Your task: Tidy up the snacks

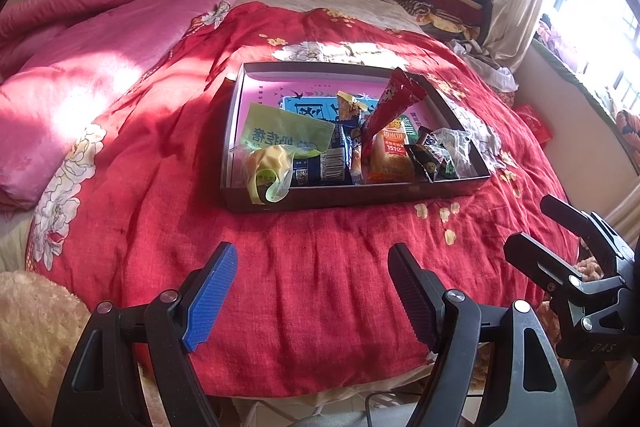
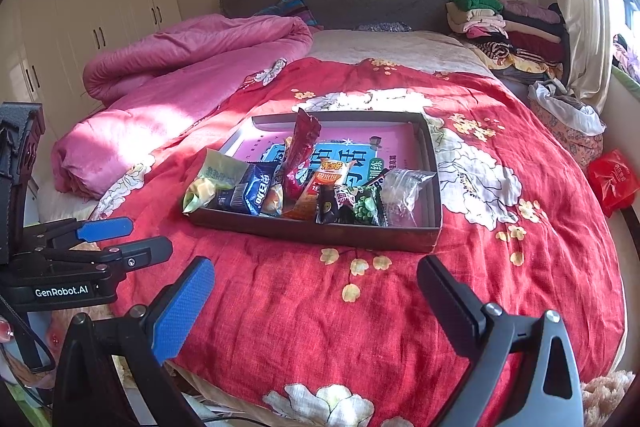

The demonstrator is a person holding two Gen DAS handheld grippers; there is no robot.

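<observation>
A: Red quilt on the bed, and a dark shallow box sits mid-quilt. Every snack I can see is inside it, bunched along the near wall; the far half shows only the pink printed bottom.

B: And the grippers?

A: Left gripper and right gripper both hover near the bed's edge, fingers spread wide, nothing held.

B: So is it sorted or not?

A: Could be a finished gathering, or a heap awaiting arranging. I can't say which.

B: If something does get picked?

A: The red pack stands tilted above the rest, easiest to pinch by its top. The green pack droops over the near-left rim; grip its body, not the loose flap. Crinkly wrappers slip, so close slowly.
</observation>
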